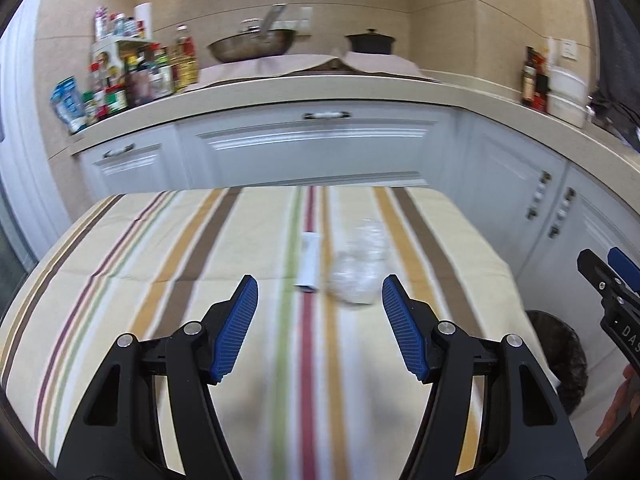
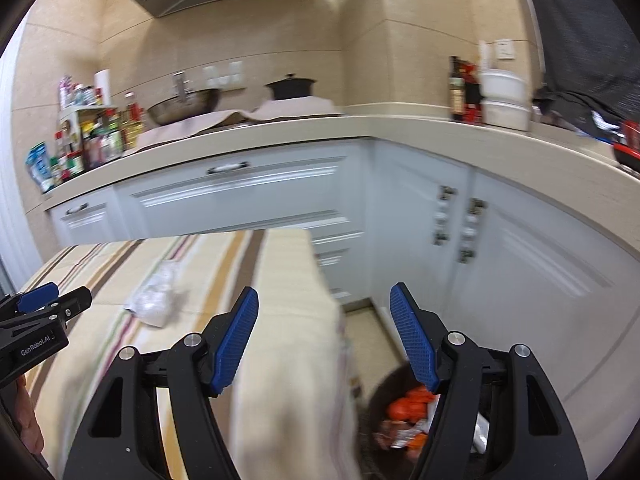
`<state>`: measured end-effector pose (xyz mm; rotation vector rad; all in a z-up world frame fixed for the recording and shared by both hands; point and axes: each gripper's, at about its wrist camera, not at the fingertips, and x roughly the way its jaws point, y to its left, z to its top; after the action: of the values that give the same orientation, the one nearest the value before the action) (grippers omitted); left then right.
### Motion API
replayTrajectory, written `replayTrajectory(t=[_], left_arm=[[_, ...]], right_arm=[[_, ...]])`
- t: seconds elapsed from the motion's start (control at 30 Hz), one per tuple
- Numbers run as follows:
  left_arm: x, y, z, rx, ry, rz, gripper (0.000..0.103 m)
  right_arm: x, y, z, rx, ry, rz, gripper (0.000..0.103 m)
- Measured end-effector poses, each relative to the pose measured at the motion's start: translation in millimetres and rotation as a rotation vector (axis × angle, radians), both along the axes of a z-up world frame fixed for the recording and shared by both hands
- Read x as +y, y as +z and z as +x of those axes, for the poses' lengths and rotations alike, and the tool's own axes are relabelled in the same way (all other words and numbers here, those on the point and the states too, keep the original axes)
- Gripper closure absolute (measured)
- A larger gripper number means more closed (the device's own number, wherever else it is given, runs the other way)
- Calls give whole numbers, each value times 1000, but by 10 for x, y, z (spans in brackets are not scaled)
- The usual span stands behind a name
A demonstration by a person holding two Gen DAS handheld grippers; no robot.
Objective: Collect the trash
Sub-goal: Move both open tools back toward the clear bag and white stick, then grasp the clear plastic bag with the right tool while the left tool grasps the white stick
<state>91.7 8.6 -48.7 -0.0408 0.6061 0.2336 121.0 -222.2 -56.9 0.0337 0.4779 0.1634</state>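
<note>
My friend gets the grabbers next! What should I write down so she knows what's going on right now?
Left tool: open, nothing in it, above the striped tablecloth.
Right tool: open, nothing in it, over the table's right edge, above the dark round trash bin on the floor.
Done: orange and silvery wrappers already lie in the bin.
Left: a crumpled clear plastic bag and a small flat white packet beside it lie on the cloth, just ahead of the left tool. Pick up each and drop it in the bin.
</note>
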Motion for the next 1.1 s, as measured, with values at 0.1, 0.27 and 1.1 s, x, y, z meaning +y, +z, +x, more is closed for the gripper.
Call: replayTrajectory(t=[0.1, 0.27, 1.1], left_arm=[[272, -10, -43, 3, 50, -6, 40], [628, -42, -108, 6, 109, -14, 40], [1531, -289, -4, 64, 228, -97, 40]], right_arm=[[260, -3, 67, 10, 48, -1, 36], [660, -38, 204, 33, 114, -16, 36], [1666, -483, 908, 283, 217, -57, 36]])
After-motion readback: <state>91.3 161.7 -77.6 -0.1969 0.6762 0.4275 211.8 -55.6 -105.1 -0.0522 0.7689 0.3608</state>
